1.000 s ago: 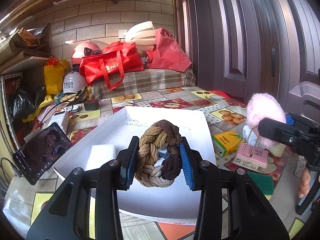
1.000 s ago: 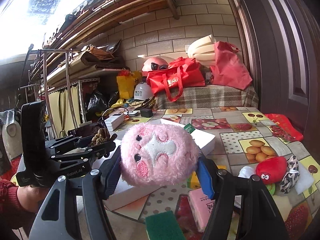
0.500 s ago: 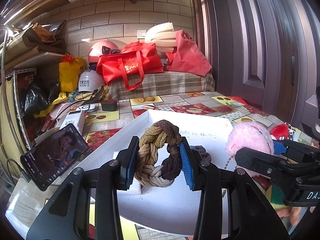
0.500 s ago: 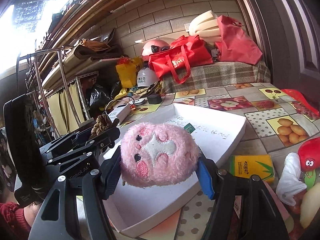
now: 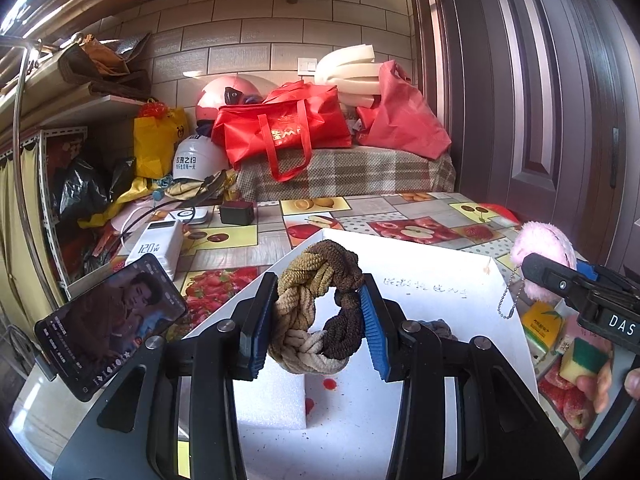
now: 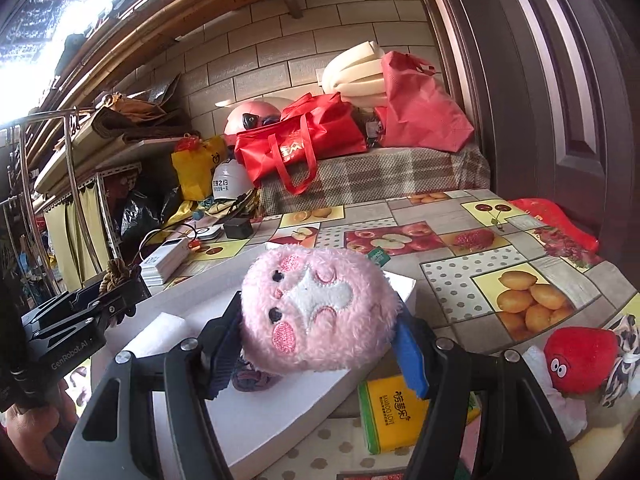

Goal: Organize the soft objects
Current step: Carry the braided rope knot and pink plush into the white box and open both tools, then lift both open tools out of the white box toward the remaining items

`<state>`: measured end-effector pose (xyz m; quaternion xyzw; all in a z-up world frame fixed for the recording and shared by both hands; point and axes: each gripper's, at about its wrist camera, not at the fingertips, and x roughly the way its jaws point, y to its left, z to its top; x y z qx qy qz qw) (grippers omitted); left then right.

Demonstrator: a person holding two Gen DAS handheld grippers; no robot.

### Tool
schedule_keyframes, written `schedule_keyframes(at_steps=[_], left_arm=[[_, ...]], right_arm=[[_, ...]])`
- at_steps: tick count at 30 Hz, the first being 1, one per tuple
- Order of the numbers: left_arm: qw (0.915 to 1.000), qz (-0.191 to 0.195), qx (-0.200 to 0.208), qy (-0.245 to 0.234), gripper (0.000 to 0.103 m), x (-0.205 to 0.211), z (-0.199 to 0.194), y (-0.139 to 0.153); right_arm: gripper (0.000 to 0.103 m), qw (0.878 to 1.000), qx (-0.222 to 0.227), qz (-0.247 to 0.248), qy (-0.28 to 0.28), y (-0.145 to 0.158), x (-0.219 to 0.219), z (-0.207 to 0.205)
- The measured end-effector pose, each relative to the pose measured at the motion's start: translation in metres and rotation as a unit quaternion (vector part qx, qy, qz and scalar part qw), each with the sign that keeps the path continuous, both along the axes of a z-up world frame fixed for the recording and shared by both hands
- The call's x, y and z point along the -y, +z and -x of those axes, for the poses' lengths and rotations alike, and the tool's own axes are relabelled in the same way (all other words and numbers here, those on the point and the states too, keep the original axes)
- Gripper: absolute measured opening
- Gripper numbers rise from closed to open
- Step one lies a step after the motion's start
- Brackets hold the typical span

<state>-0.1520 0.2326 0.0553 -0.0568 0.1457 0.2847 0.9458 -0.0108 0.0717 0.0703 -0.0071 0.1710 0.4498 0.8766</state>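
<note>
Gripping braided scrunchie [image 5: 316, 312] left; pink plush [image 6: 316, 312] right; above white tray [image 5: 440, 280]

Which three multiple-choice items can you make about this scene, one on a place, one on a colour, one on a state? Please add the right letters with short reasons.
1. Where does the phone with the lit screen stand?
A. left of the white tray
B. inside the white tray
C. on the plaid bench

2. What colour is the round plush in the right hand-held gripper?
A. green
B. pink
C. black

3. What state is the left hand-held gripper in?
A. open and empty
B. shut on a sponge
C. shut on the braided scrunchie

Answers:
1 A, it leans on the table beside the white tray.
2 B, its fur is pink with a white star.
3 C, both blue pads press on the brown braid.
</note>
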Motion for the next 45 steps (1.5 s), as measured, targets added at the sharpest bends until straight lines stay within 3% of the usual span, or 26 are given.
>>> schedule_keyframes(at_steps=[9,19,20,22,23,26,30,45], left_arm=[[1.0,0.005,-0.002,0.004,0.04,-0.007,-0.012,0.0],[0.9999,0.0,-0.005,0.01,0.042,-0.006,-0.018,0.0],[0.9999,-0.003,-0.005,0.013,0.045,-0.005,-0.018,0.001],[0.9997,-0.013,-0.004,0.022,0.064,-0.002,-0.019,0.002],[0.9995,-0.018,-0.003,0.026,0.079,-0.001,-0.018,0.002],[0.9992,-0.007,0.0,0.04,0.103,-0.007,-0.017,0.002],[0.9989,0.0,0.008,0.047,0.103,-0.011,-0.014,0.002],[0.9985,-0.009,0.013,0.053,0.103,-0.009,-0.012,0.003]], right_arm=[[0.067,0.999,0.041,0.033,0.01,0.001,-0.034,0.006],[0.069,0.997,0.052,0.052,0.005,0.001,-0.057,0.001],[0.069,0.997,0.053,0.055,0.006,0.001,-0.059,0.001],[0.071,0.997,0.053,0.063,0.008,0.0,-0.062,0.002],[0.08,0.996,0.056,0.065,0.006,0.0,-0.062,0.004],[0.085,0.997,0.052,0.059,-0.014,0.001,-0.059,0.001],[0.103,0.997,0.037,0.062,-0.034,-0.001,-0.059,-0.006],[0.103,0.997,0.047,0.052,-0.037,0.002,-0.055,-0.002]])
